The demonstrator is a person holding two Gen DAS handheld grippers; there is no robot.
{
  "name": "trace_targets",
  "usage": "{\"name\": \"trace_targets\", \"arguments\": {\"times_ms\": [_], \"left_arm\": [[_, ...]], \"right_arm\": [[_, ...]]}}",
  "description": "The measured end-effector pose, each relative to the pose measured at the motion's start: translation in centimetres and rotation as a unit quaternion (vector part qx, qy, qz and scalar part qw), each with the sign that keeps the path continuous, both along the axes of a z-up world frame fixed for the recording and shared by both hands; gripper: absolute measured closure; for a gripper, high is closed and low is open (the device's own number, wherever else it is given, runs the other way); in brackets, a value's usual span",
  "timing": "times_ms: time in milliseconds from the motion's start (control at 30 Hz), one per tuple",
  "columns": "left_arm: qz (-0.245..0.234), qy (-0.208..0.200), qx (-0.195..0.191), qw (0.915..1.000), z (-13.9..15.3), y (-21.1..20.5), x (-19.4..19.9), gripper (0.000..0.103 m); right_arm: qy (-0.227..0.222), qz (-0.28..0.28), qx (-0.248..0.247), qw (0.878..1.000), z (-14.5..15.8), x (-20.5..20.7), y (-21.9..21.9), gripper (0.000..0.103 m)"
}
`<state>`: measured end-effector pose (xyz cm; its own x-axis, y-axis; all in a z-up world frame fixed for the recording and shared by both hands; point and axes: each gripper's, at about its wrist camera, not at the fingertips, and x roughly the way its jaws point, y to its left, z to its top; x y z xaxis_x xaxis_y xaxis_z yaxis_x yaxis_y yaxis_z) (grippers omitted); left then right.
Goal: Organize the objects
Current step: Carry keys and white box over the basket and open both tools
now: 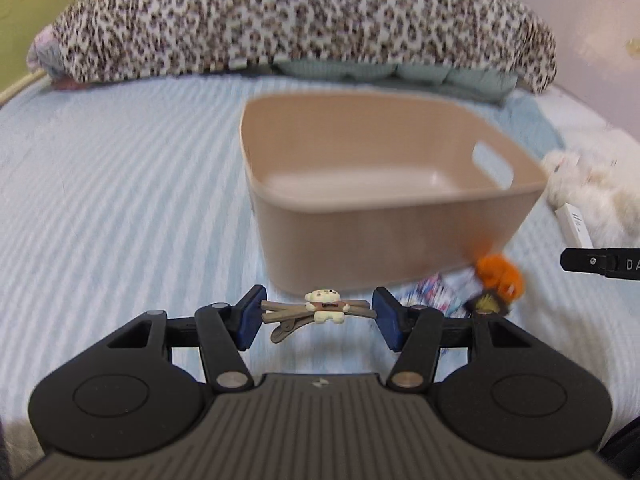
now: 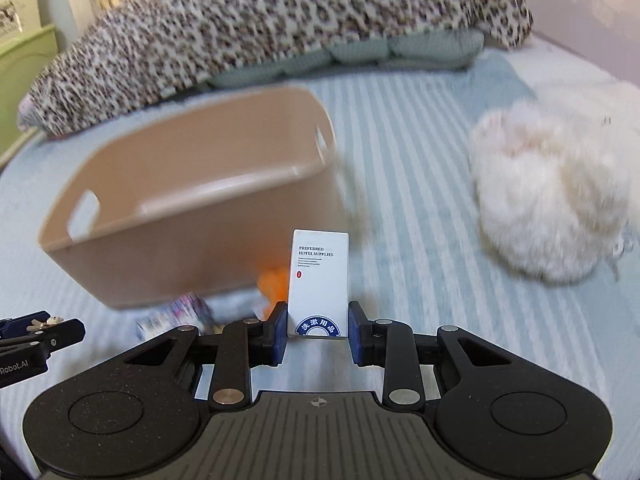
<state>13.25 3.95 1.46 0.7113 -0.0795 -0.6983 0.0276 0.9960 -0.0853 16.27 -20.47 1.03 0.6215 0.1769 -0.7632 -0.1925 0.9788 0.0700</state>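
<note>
A brown hair clip with a small cream bear figure on it point(image 1: 320, 309) lies crosswise between the blue pads of the left hand-held gripper point(image 1: 318, 316), pinched end to end and held above the light blue striped bedspread point(image 1: 120, 200). The bear wears a brown shirt, and the clip's metal tongue hangs below its crossed brown sticks.

The right hand-held gripper point(image 2: 318, 330) pinches the lower end of a white rectangular card box printed "PREFERRED HOTEL SUPPLIES" point(image 2: 319, 276), which stands upright with a blue round emblem at its base.

Just beyond both sits an empty beige plastic bin with cut-out handles point(image 1: 400, 216). At its near corner lie an orange fuzzy item point(image 1: 500, 276) and a blurred patterned packet point(image 1: 432, 296). A white fluffy plush point(image 2: 552, 200) rests to the right, and a leopard-print blanket point(image 1: 280, 20) lies behind.
</note>
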Motion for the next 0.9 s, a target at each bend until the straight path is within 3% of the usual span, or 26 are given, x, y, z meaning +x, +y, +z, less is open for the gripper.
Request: {"name": "trace_targets", "arguments": {"times_ms": [267,433,633,900], "left_arm": [[-0.008,-0.046,0.011,0.9988,3.5,-0.8,2.5,0.043],[-0.008,-0.064,0.026,0.9976,4.1,-1.7,5.5,0.043],[-0.011,-0.059,0.059,0.9964,2.4,-3.2,9.7,0.043],[-0.004,-0.023,0.082,0.9964,-0.8,-4.0,14.0,0.043]], "right_arm": [[-0.067,0.03,0.015,0.997,5.7,1.3,1.8,0.075],[-0.094,0.046,-0.003,0.994,7.3,4.3,3.8,0.075],[-0.077,0.049,-0.015,0.996,6.1,7.9,5.8,0.075],[-0.032,0.056,-0.033,0.997,2.0,11.1,7.5,0.075]]}}
